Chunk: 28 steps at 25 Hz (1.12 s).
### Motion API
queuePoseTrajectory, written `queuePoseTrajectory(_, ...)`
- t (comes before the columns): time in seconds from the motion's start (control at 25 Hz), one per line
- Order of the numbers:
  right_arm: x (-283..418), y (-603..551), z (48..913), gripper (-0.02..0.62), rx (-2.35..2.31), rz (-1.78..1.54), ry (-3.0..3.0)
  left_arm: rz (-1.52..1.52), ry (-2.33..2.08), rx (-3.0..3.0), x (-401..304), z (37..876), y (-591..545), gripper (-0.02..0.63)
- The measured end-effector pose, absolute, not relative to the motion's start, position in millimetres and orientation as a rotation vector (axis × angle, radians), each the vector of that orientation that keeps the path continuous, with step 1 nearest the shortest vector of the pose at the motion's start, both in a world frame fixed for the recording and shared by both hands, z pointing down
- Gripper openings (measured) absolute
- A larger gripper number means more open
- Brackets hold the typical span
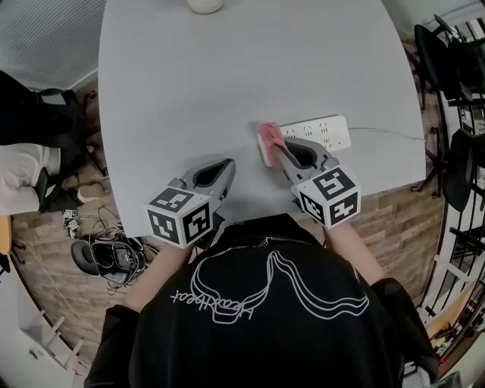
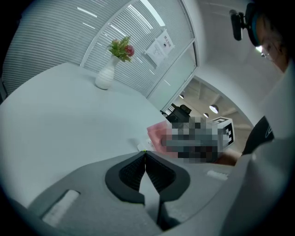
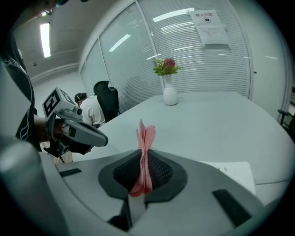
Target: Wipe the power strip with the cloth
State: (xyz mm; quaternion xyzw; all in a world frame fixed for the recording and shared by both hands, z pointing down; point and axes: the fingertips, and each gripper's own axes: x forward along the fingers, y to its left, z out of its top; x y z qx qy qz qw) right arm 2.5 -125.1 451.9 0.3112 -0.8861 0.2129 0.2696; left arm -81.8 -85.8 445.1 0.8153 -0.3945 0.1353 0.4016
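Note:
A white power strip (image 1: 320, 134) lies on the grey table (image 1: 227, 76) near its front right edge. My right gripper (image 1: 277, 145) is shut on a pink cloth (image 1: 270, 138), which rests over the strip's left end. In the right gripper view the folded cloth (image 3: 146, 133) stands pinched between the jaws, with the strip (image 3: 231, 171) low at the right. My left gripper (image 1: 226, 164) hovers left of the strip, shut with nothing between its jaws (image 2: 145, 153). From there the cloth (image 2: 157, 134) shows just ahead.
A white vase (image 1: 204, 4) with flowers (image 3: 166, 66) stands at the table's far edge. The strip's thin cable (image 1: 386, 134) runs right, off the table. Dark chairs (image 1: 455, 61) stand at the right. Loose cables (image 1: 106, 254) lie on the floor at the left.

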Motion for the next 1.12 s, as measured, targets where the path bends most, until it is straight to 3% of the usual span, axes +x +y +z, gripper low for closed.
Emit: queuePoseTrajectory(1.12, -10, -114, 479, 0.04, 0.814, 0.557, -2.319, 0.324, -1.021, 2.043, -85, 447, -79, 0.014)
